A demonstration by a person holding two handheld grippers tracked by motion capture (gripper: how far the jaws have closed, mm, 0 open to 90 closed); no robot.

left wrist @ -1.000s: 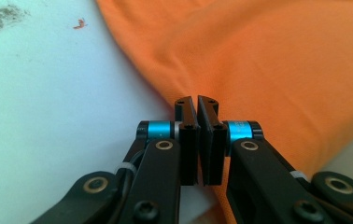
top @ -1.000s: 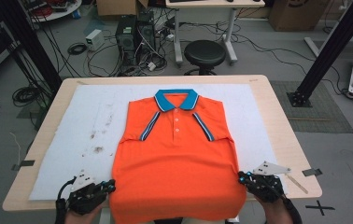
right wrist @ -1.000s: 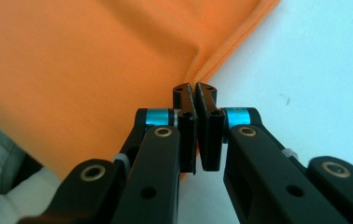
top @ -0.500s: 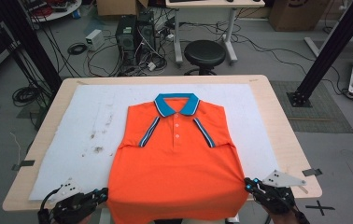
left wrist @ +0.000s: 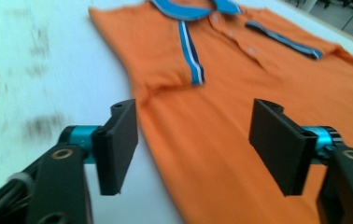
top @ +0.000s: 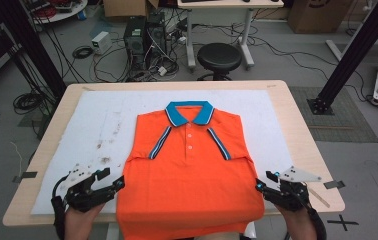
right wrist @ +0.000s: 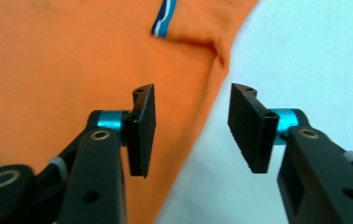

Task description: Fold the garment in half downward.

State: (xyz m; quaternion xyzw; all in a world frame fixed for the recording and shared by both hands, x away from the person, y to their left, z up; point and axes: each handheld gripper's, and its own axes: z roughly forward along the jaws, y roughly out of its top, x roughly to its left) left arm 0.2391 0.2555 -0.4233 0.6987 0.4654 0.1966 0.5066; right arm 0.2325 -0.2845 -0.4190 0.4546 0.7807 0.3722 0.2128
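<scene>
An orange polo shirt (top: 192, 175) with a blue collar (top: 189, 112) lies flat and face up on a white sheet (top: 107, 115), sleeves folded in, its hem hanging over the table's near edge. My left gripper (top: 112, 178) hovers at the shirt's lower left edge. Its jaws have just been opening and hold nothing. In the left gripper view the gripper (left wrist: 193, 112) stands wide above the shirt (left wrist: 240, 79). My right gripper (top: 263, 181) sits at the lower right edge. Its jaws have also just been opening, empty, and they (right wrist: 192, 93) straddle the edge of the shirt (right wrist: 72, 60).
The white sheet covers a wooden table (top: 302, 135) and has dark smudges (top: 104, 145) left of the shirt. Behind the table stand a black stool (top: 219, 57), a computer case (top: 139, 37) and floor cables. A black frame post (top: 352, 55) rises at the right.
Both grippers were shut at the shirt's lower corners; now both are open and off the fabric. The left gripper has moved up and toward the shirt's side.
</scene>
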